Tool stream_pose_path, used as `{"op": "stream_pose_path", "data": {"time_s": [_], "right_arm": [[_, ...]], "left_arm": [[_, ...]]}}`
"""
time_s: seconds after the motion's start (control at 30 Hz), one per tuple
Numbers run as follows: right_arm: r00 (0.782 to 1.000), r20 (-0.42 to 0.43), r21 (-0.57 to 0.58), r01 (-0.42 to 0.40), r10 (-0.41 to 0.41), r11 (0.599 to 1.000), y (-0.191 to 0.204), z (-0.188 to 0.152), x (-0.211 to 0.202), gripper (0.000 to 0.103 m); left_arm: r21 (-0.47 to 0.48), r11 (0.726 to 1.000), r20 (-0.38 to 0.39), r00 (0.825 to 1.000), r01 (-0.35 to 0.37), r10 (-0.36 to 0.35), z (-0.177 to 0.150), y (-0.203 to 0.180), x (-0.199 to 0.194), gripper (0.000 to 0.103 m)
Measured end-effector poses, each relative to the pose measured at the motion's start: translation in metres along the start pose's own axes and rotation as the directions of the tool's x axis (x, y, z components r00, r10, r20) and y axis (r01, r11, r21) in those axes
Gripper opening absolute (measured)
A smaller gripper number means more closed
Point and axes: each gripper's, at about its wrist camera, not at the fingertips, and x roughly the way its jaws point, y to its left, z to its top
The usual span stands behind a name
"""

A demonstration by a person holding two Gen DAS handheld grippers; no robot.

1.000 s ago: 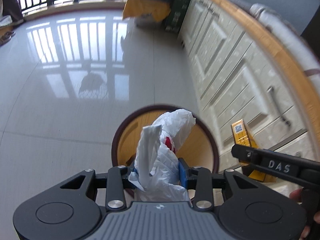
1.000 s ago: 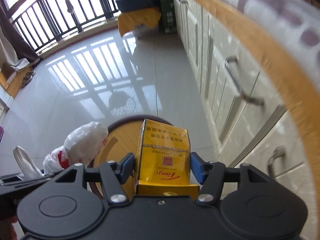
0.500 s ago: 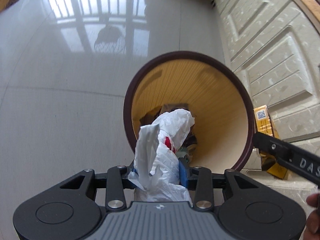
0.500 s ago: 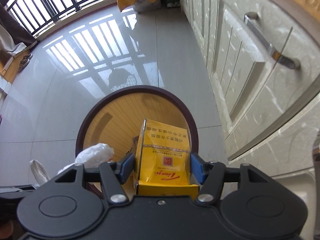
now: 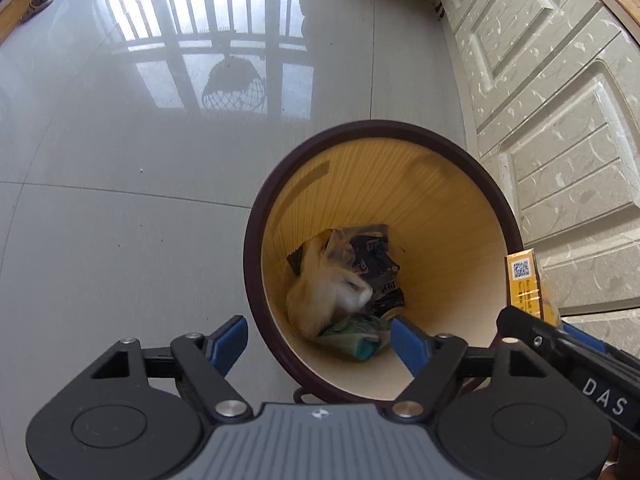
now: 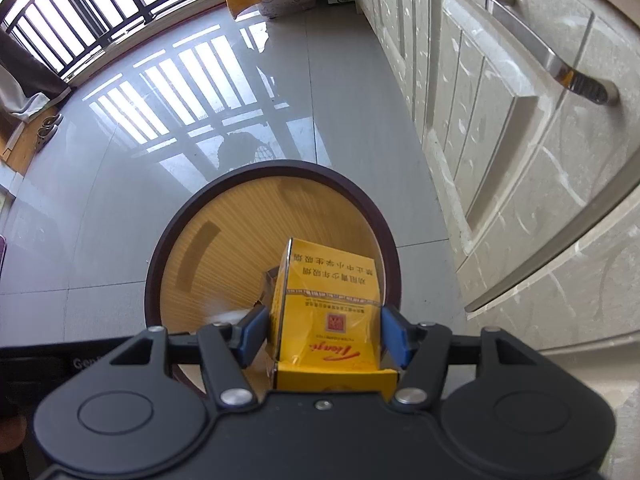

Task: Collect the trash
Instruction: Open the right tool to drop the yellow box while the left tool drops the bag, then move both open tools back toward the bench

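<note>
Left wrist view: left gripper (image 5: 318,340) jaws just opened wide, nothing between them, crumpled white plastic bag (image 5: 332,300) released from grip, now inside round ribbed bin (image 5: 452,216), right wrist view: right gripper (image 6: 324,336) clamping glossy yellow carton (image 6: 326,300) over bin mouth.

The bin (image 5: 384,256) stands on the floor (image 5: 120,200) just below both claws, cabinets (image 5: 560,140) to its right. A bag (image 5: 332,296) and wrappers (image 5: 372,260) lie inside it. The box (image 6: 324,320) sits between the right claw's (image 6: 324,328) fingers, over the bin's rim.
</note>
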Motion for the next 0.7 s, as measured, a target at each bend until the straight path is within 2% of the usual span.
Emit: {"op": "stream_pose_path", "data": {"time_s": [0.3,0.4,0.43,0.47,0.53,0.7], "right_arm": [[1.0,-0.009,0.01,-0.017,0.017,1.0,-0.003,-0.001,0.008,0.063],[0.999,0.026,0.013,-0.044,0.044,0.999,-0.002,0.001,0.006,0.065],[0.998,0.041,0.018,-0.055,0.054,0.998,-0.002,0.001,0.005,0.069],[0.997,0.047,0.022,-0.067,0.066,0.998,-0.001,0.001,0.004,0.08],[0.997,0.048,0.024,-0.069,0.068,0.997,0.0,0.002,0.004,0.089],[0.999,0.007,-0.02,-0.042,0.042,0.999,0.002,-0.001,0.009,0.096]], "left_arm": [[0.045,0.999,-0.016,0.999,-0.028,0.029,-0.007,0.002,0.007,0.09],[0.048,0.998,-0.022,0.999,-0.034,0.035,-0.01,0.006,0.008,0.093],[0.045,0.998,-0.024,0.999,-0.035,0.036,-0.011,0.008,0.009,0.093],[0.042,0.998,-0.025,0.999,-0.037,0.039,-0.011,0.008,0.01,0.094],[0.043,0.998,-0.029,0.999,-0.04,0.041,-0.012,0.009,0.011,0.096],[0.062,0.998,-0.034,0.999,-0.034,0.036,-0.015,0.008,0.011,0.098]]}}
